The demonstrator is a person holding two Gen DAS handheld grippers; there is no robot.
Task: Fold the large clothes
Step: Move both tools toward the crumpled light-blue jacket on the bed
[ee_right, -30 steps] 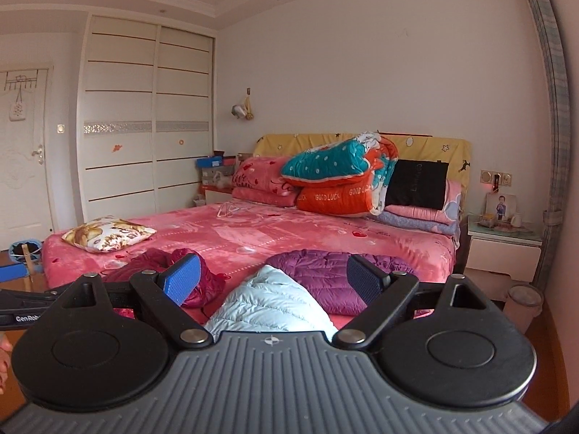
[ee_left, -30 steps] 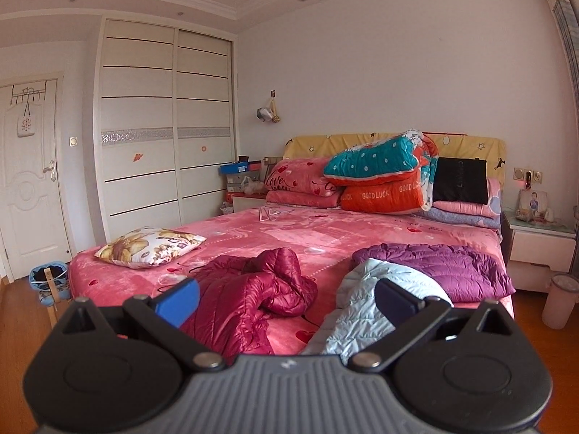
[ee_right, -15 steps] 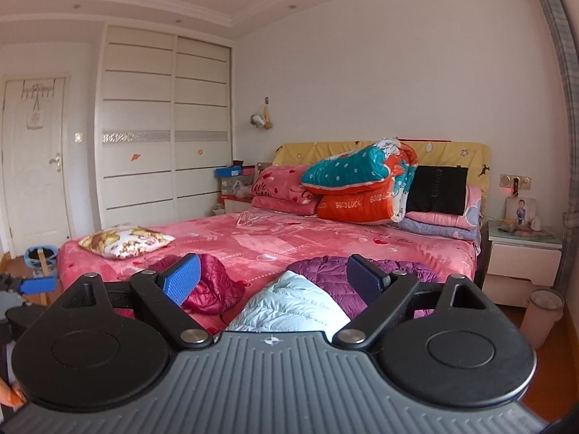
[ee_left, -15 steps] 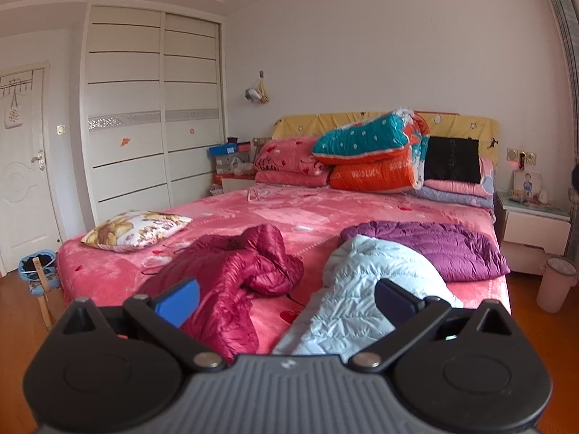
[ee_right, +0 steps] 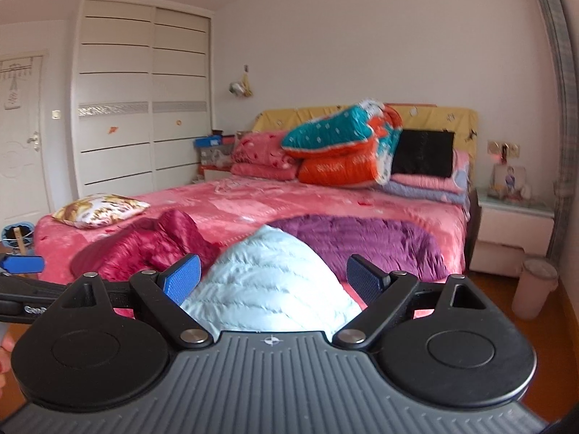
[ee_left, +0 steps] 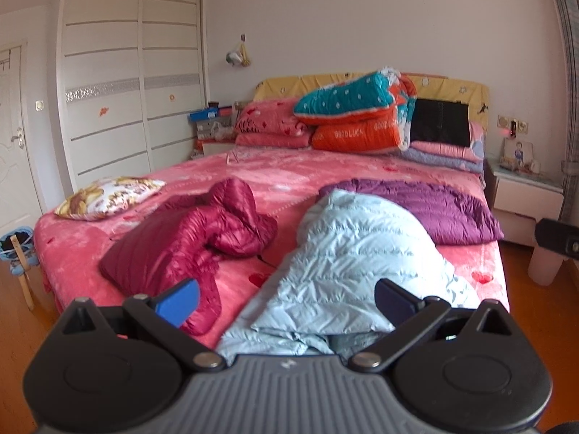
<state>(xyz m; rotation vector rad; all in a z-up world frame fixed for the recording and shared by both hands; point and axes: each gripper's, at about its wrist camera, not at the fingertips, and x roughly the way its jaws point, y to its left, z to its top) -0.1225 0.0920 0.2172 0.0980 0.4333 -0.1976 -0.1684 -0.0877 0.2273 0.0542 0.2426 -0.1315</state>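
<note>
Three puffer jackets lie crumpled on the pink bed (ee_left: 307, 170): a light blue one (ee_left: 354, 264) at the near edge, a dark red one (ee_left: 188, 242) to its left, a purple one (ee_left: 427, 206) behind on the right. My left gripper (ee_left: 286, 300) is open and empty, just above the near end of the light blue jacket. My right gripper (ee_right: 271, 282) is open and empty, facing the light blue jacket (ee_right: 267, 285), with the red jacket (ee_right: 152, 246) to the left and the purple one (ee_right: 362, 242) behind.
A floral pillow (ee_left: 108, 199) lies at the bed's left edge. Folded quilts and pillows (ee_left: 354, 123) are stacked at the headboard. A nightstand (ee_left: 524, 188) and a bin (ee_right: 535, 285) stand right of the bed. A wardrobe (ee_left: 119, 83) and a door are on the left.
Both grippers have moved closer to the bed and lower towards the light blue jacket. Both stay open. The jackets have not moved.
</note>
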